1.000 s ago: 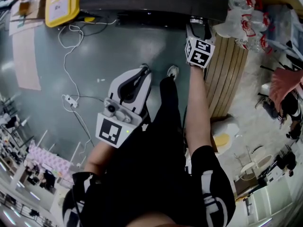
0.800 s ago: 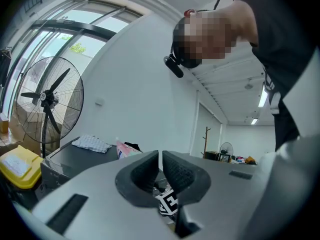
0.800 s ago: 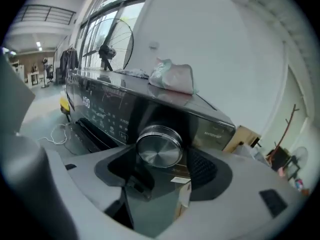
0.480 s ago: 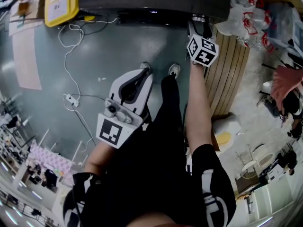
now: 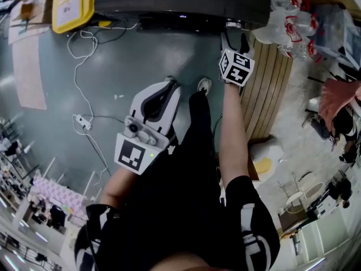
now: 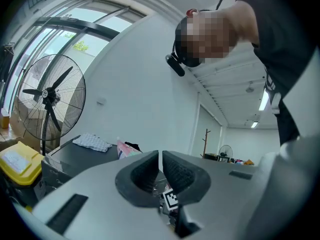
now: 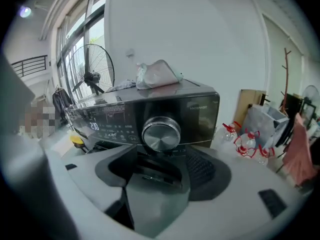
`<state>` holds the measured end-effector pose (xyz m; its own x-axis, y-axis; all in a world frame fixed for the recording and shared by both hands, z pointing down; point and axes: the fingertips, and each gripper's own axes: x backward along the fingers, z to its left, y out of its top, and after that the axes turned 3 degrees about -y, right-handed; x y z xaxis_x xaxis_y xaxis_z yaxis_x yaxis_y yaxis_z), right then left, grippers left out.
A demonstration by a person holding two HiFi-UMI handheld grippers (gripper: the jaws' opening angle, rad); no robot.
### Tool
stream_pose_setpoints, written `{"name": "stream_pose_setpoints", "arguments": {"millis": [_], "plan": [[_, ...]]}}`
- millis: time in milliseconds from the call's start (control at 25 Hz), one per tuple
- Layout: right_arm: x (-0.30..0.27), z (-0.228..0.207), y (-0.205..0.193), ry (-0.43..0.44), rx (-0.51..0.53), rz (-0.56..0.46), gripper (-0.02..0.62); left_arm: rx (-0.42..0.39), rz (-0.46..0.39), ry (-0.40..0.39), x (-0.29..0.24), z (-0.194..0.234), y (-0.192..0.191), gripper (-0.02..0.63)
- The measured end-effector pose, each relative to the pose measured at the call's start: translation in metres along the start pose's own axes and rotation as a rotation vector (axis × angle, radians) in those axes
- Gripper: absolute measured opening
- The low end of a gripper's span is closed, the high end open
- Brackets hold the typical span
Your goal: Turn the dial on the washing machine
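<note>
The dark washing machine (image 5: 180,1) runs along the top of the head view. In the right gripper view its lit control panel (image 7: 112,116) fills the middle, with the round silver dial (image 7: 161,132) at its centre. My right gripper (image 5: 233,38) is up at that panel and its jaws are opening. The dial sits just beyond the right gripper's (image 7: 162,166) wide-spread pads, which do not press on it. My left gripper (image 5: 171,84) hangs low beside the person's leg. The left gripper (image 6: 160,166) is shut with nothing between its pads.
A yellow bin (image 5: 73,4) stands left of the washer. A white cable and power strip (image 5: 83,120) lie on the grey floor. Wooden slats (image 5: 268,89) and plastic bottles (image 5: 287,24) are to the right. A fan (image 7: 92,79) and a cloth (image 7: 157,74) sit by and on the machine.
The right gripper's marker cube tilted and shifted right half a second ago. It has now swung back left and drawn slightly away from the washer. The left gripper has stayed put.
</note>
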<state>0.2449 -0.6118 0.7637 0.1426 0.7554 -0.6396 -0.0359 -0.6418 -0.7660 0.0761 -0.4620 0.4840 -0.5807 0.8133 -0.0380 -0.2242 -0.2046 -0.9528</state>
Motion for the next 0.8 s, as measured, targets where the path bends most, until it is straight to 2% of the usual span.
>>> {"name": "stream_pose_setpoints", "arguments": {"millis": [120,280,400,640,800], "plan": [[0.032,0.008,0.010,0.009,-0.003,-0.004,0.298,-0.005,-0.018,0.004,0.003,-0.002,0.015,0.041],[0.096,0.020,0.054,-0.005,0.019,-0.091,0.150,-0.032,-0.020,0.011,0.014,-0.008,0.041,0.041],[0.158,0.033,0.093,0.005,0.017,-0.160,0.083,-0.060,-0.018,0.008,0.030,-0.016,0.066,0.041],[0.275,0.066,0.167,0.053,0.009,-0.332,0.034,-0.112,-0.081,0.015,0.066,-0.032,0.121,0.041],[0.338,0.087,0.195,0.102,0.025,-0.412,0.026,-0.124,-0.115,0.032,0.084,-0.041,0.150,0.041]]}}
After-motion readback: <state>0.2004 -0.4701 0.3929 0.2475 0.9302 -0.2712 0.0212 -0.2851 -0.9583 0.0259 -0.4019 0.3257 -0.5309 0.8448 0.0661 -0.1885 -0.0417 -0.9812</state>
